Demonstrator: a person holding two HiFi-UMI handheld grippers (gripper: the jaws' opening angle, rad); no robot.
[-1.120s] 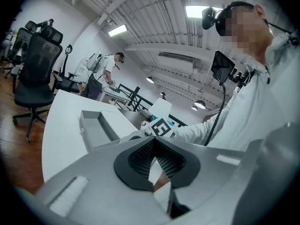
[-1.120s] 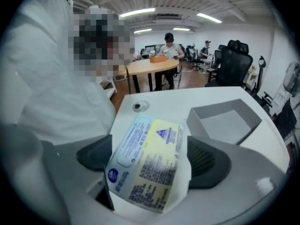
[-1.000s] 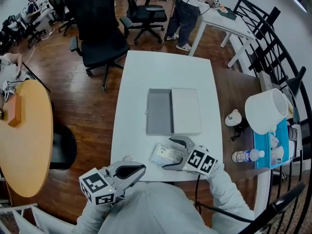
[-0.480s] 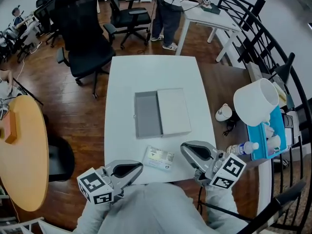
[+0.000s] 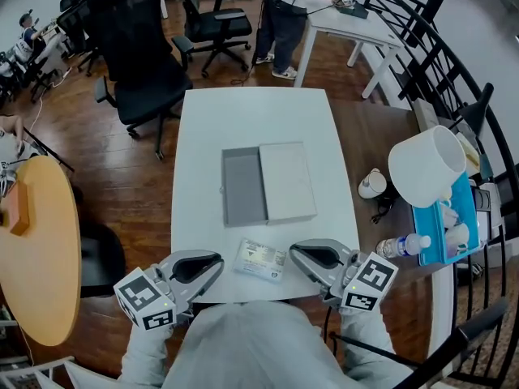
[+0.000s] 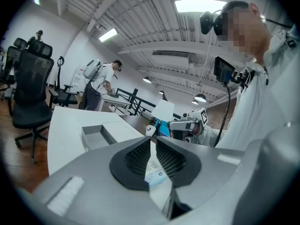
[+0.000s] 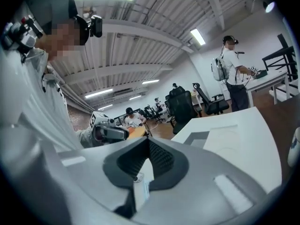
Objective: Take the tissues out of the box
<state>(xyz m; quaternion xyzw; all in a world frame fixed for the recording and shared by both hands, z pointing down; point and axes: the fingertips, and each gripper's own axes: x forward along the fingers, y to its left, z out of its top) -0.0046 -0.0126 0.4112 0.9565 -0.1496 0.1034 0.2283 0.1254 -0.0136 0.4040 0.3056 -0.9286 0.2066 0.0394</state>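
The box stands open in the middle of the white table (image 5: 203, 136), its grey tray (image 5: 243, 186) beside its white lid (image 5: 286, 182). A flat pack of tissues (image 5: 259, 259) lies loose near the table's front edge. My left gripper (image 5: 219, 261) is just left of the pack and my right gripper (image 5: 293, 250) just right of it. Both are shut, hold nothing, and point inward at each other. In the left gripper view the pack (image 6: 154, 173) shows below the closed tips (image 6: 151, 138), with the box (image 6: 96, 136) beyond. The right gripper view shows shut tips (image 7: 148, 139) and the box (image 7: 206, 139).
A brown side table at the right holds a big white shade (image 5: 426, 168), a water bottle (image 5: 405, 246), a blue tray (image 5: 454, 233) and a small white object (image 5: 371, 185). Black office chairs (image 5: 138, 63) stand behind, with a round wooden table (image 5: 32, 258) left and a person (image 5: 280, 14) far back.
My right gripper was at the tissue pack with its jaws apart. It has since left the pack on the table, drawn back to the right and shut. The left gripper shifted slightly left.
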